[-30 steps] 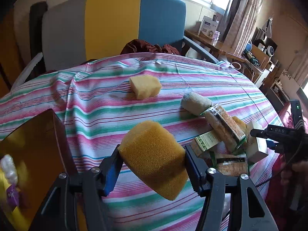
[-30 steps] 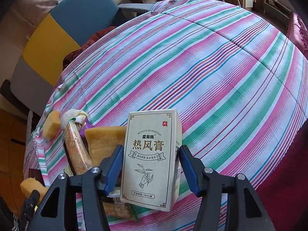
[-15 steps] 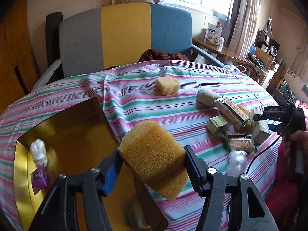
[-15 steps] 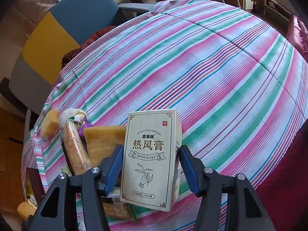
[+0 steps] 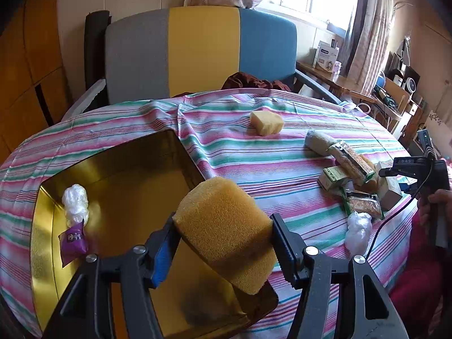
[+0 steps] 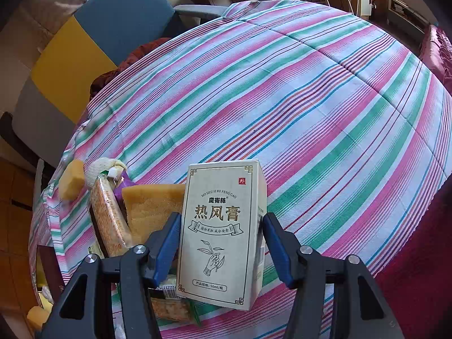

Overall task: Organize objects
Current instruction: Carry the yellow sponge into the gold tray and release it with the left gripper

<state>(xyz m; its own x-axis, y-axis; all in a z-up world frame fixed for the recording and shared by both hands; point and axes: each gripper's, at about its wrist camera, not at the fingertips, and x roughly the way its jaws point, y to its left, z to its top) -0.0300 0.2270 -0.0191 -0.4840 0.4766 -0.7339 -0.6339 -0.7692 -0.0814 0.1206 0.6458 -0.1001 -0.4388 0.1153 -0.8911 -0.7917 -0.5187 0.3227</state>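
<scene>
striped tabletop [image 5: 254, 152] w/ gold tin [image 5: 118, 186] at its edge; left gripper [image 5: 223, 240] jaws clamped on orange sponge [image 5: 226, 231] over the tin, right gripper [image 6: 220, 243] jaws either side of upright cream box [image 6: 223, 231], contact unclear.

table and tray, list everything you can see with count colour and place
sponge: 1, orange-yellow, in the left hand-held gripper over the tin tray
tin tray: 1, gold, table's left
plastic wad: 1, white, in tray
sachet: 1, purple, in tray
sponge piece: 1, pale yellow, mid-table
boxed ointment: 1, cream, between the right fingers
snack packs: several, in the right-hand pile
left hand-held gripper: shut
right hand-held gripper: around the box
</scene>
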